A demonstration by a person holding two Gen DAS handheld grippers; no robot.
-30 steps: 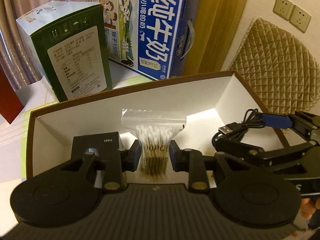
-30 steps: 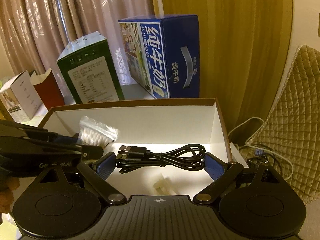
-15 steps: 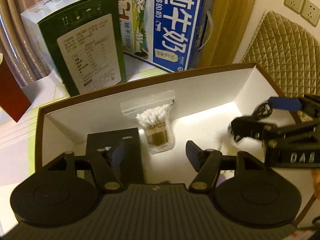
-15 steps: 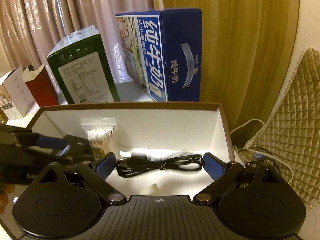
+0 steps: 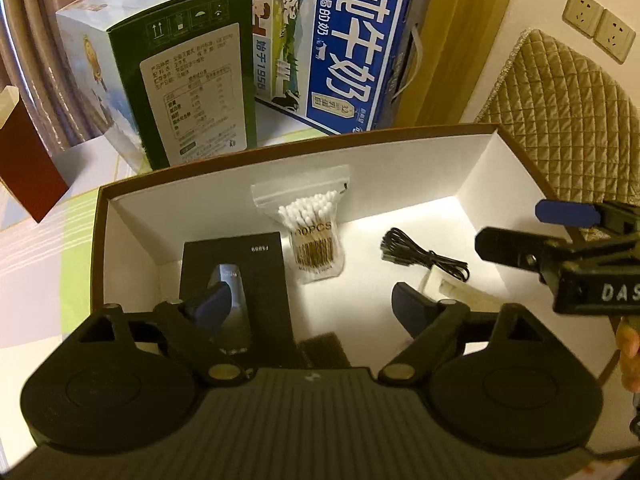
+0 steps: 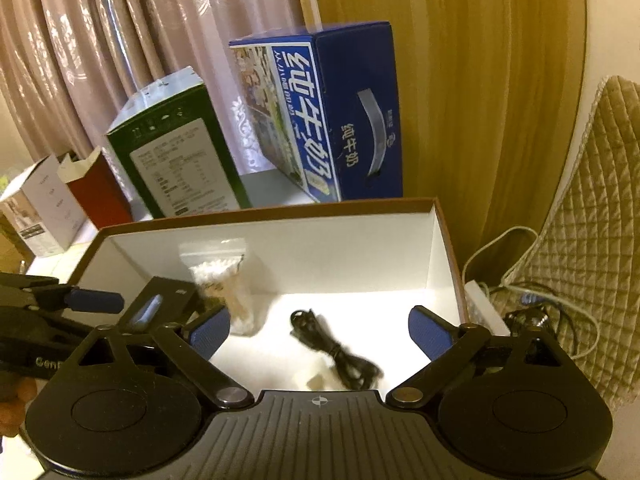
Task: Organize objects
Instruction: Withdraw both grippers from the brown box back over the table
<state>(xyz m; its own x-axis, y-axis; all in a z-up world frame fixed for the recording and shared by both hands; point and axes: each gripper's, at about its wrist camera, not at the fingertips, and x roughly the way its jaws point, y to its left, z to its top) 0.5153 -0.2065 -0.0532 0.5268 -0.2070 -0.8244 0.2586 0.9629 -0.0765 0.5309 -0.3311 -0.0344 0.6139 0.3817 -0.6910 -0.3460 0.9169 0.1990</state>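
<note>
while your left gripper (image 5: 308,302) hangs over the white-lined box (image 5: 480,168) w/ fingers spread wide & nothing between them, the swab bag (image 5: 314,236) leans on the back wall, just right of the black case (image 5: 236,276). your right gripper (image 6: 320,326) is spread wide too, empty, above the black usb cable (image 6: 336,350) lying loose on the box floor near a small white piece (image 6: 314,380); green carton (image 6: 176,152) & blue milk carton (image 6: 320,116) stand behind the box.

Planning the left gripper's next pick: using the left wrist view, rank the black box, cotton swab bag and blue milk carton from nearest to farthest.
1. black box, under the left gripper, left side of the tray.
2. cotton swab bag, leaning on the tray's back wall.
3. blue milk carton, behind the tray.
</note>
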